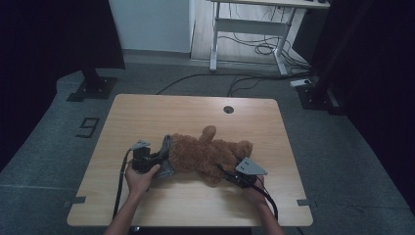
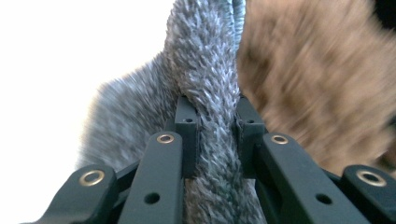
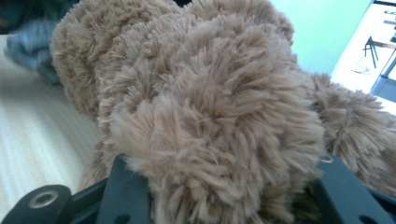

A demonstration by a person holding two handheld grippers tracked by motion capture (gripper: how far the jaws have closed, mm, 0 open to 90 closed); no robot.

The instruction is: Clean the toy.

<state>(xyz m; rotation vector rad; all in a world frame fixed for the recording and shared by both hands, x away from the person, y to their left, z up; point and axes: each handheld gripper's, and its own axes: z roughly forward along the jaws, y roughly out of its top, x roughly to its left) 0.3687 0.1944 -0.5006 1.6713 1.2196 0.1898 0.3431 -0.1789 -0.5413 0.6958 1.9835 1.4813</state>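
Two tongs work a brown teddy bear (image 1: 208,154) lying on its side mid-worktop (image 1: 147,112). At left, the left tongs (image 1: 157,160) pinch a fold of grey fuzzy garment (image 2: 205,93) at the bear's end, likely to pull it. At right, the right tongs (image 1: 230,175) clamp a plush limb (image 3: 219,140), steadying the bear.

1. The teddy bear (image 1: 210,152) was shaggy golden brown
2. The fuzzy garment (image 2: 205,93) at one end of it was blue-grey
3. The table (image 1: 195,205) showed pale wood grain
4. Both grippers' jaws were black, with grey top plates
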